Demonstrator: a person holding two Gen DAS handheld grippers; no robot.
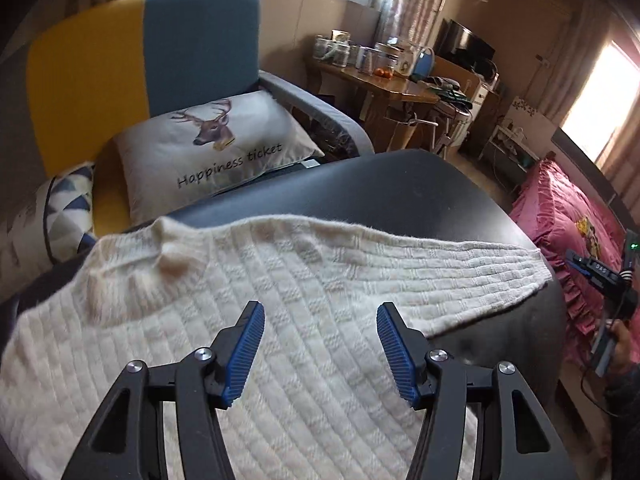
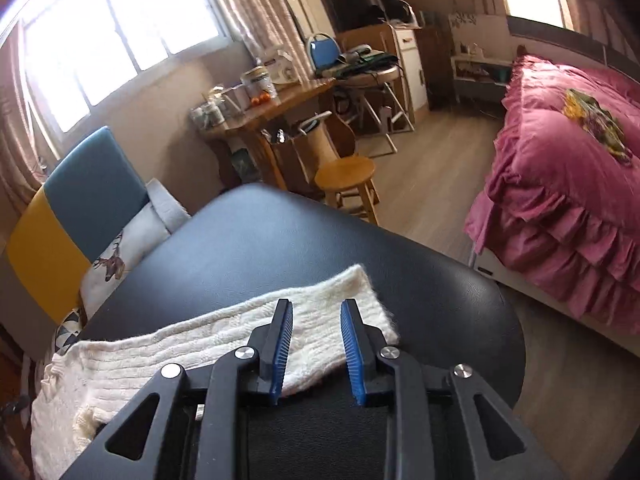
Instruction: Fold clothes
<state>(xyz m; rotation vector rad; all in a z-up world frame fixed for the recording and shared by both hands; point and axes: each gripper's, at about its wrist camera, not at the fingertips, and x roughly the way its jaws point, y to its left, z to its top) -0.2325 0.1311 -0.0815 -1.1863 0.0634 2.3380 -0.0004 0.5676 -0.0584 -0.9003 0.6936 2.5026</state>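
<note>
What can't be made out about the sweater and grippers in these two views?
- Sweater hem: left wrist view, cut off by the bottom edge and hidden behind the left gripper.
- Its far-left side: blurred, running off the frame.
- Sleeve underside on the black table: right wrist view, hidden by the knit itself.
- Right gripper: jaws apart over the cuff; whether a pad touches it, unclear.

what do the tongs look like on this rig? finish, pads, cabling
Both the left tongs and the right tongs have matte black linkage arms, silver pivot screws and blue ribbed pads. The left view shows a black cable trailing from the right handset.
</note>
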